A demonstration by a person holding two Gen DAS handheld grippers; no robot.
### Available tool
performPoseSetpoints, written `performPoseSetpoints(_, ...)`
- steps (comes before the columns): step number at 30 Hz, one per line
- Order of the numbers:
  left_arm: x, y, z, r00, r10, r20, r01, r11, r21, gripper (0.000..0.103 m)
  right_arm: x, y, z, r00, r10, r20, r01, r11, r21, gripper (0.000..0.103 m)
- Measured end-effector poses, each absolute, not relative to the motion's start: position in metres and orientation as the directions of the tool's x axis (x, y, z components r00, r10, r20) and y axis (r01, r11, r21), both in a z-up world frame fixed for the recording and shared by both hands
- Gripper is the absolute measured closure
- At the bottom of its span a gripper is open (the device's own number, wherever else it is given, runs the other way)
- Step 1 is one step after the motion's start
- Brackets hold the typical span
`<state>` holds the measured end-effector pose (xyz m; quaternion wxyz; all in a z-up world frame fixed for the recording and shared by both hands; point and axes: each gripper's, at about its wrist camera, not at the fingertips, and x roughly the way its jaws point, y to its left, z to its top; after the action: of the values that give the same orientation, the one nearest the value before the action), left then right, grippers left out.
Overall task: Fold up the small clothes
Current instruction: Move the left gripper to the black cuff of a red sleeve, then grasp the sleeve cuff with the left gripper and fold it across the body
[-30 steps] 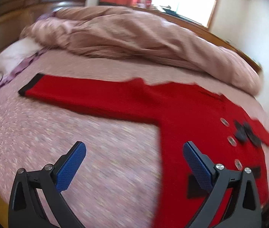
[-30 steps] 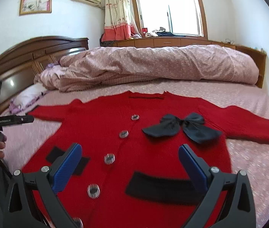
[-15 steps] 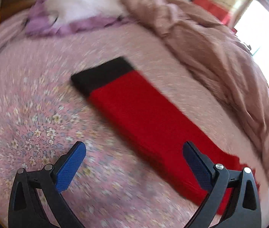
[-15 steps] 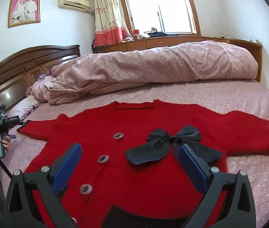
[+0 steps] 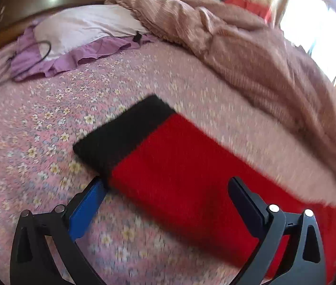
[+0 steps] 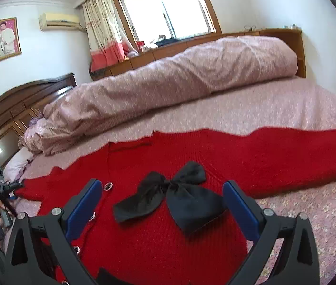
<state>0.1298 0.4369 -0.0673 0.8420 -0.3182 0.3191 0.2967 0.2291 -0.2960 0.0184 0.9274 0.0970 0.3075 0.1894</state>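
A small red knitted cardigan (image 6: 158, 232) lies flat and spread out on the bed, with a black bow (image 6: 175, 197) on its chest and round buttons (image 6: 108, 186) down the front. Its left sleeve (image 5: 191, 175) ends in a black cuff (image 5: 122, 133). My left gripper (image 5: 165, 187) is open, low over that sleeve just behind the cuff, one finger at each sleeve edge. My right gripper (image 6: 162, 191) is open above the chest, with the bow between its fingers. The right sleeve (image 6: 298, 152) stretches out to the right.
A rolled pink quilt (image 6: 179, 83) lies along the far side of the bed. A pillow with purple trim (image 5: 77, 30) and a black cable (image 5: 39, 52) lie by the wooden headboard (image 6: 13, 109). The flowered pink bedspread (image 5: 37, 123) surrounds the cardigan.
My left gripper has swung from the cardigan's body out along the left sleeve and closed in on the cuff. My right gripper has moved forward from the hem up to the bow.
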Motion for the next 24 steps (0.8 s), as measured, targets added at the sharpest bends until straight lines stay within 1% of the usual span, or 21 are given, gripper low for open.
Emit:
performPoseSetpoints(3, 0.122, 0.455, -0.068, 0.685, 0.263, -0.679, -0.680, 0.566, -0.467, 0.005, 0.232, -0.286, 0.012, 0.730, 0.391, -0.560, -0.302, 0.920, 0.249, 0.000)
performPoseSetpoints(7, 0.124, 0.468, -0.067, 0.713, 0.250, -0.655, -0.671, 0.512, -0.536, 0.006, 0.233, -0.271, 0.009, 0.721, 0.404, -0.563, -0.353, 0.913, 0.203, 0.000)
performPoseSetpoints(8, 0.124, 0.469, -0.067, 0.719, 0.247, -0.649, -0.669, 0.500, -0.550, 0.009, 0.234, -0.268, 0.009, 0.717, 0.407, -0.566, -0.364, 0.911, 0.195, 0.000)
performPoseSetpoints(9, 0.123, 0.472, -0.067, 0.726, 0.239, -0.644, -0.666, 0.476, -0.574, 0.021, 0.235, -0.264, 0.009, 0.712, 0.414, -0.567, -0.380, 0.906, 0.184, 0.000)
performPoseSetpoints(10, 0.120, 0.473, -0.068, 0.729, 0.232, -0.644, -0.666, 0.459, -0.588, 0.036, 0.236, -0.261, 0.009, 0.711, 0.417, -0.567, -0.391, 0.904, 0.174, 0.000)
performPoseSetpoints(11, 0.118, 0.474, -0.069, 0.728, 0.230, -0.645, -0.669, 0.441, -0.598, 0.043, 0.236, -0.258, 0.008, 0.711, 0.415, -0.567, -0.397, 0.903, 0.163, 0.000)
performPoseSetpoints(13, 0.111, 0.479, -0.073, 0.725, 0.227, -0.650, -0.678, 0.396, -0.619, 0.077, 0.236, -0.256, 0.006, 0.710, 0.412, -0.571, -0.399, 0.904, 0.157, 0.000)
performPoseSetpoints(14, 0.108, 0.481, -0.076, 0.721, 0.226, -0.654, -0.685, 0.371, -0.627, 0.084, 0.236, -0.257, 0.006, 0.705, 0.416, -0.574, -0.399, 0.902, 0.165, 0.000)
performPoseSetpoints(15, 0.103, 0.486, -0.079, 0.722, 0.226, -0.654, -0.688, 0.332, -0.645, 0.096, 0.237, -0.257, 0.005, 0.698, 0.423, -0.578, -0.399, 0.900, 0.176, 0.000)
performPoseSetpoints(16, 0.101, 0.489, -0.080, 0.730, 0.221, -0.646, -0.681, 0.311, -0.663, 0.099, 0.237, -0.257, 0.004, 0.693, 0.427, -0.581, -0.400, 0.898, 0.184, 0.000)
performPoseSetpoints(19, 0.101, 0.488, -0.069, 0.764, 0.208, -0.611, -0.644, 0.310, -0.699, 0.101, 0.236, -0.258, 0.006, 0.698, 0.424, -0.577, -0.401, 0.899, 0.176, 0.000)
performPoseSetpoints(21, 0.105, 0.479, -0.051, 0.804, 0.189, -0.564, -0.592, 0.337, -0.732, 0.101, 0.236, -0.260, 0.009, 0.706, 0.422, -0.568, -0.399, 0.900, 0.174, 0.000)
performPoseSetpoints(24, 0.120, 0.436, -0.004, 0.878, 0.156, -0.452, -0.473, 0.422, -0.774, 0.101, 0.239, -0.267, 0.014, 0.716, 0.424, -0.555, -0.392, 0.902, 0.183, 0.000)
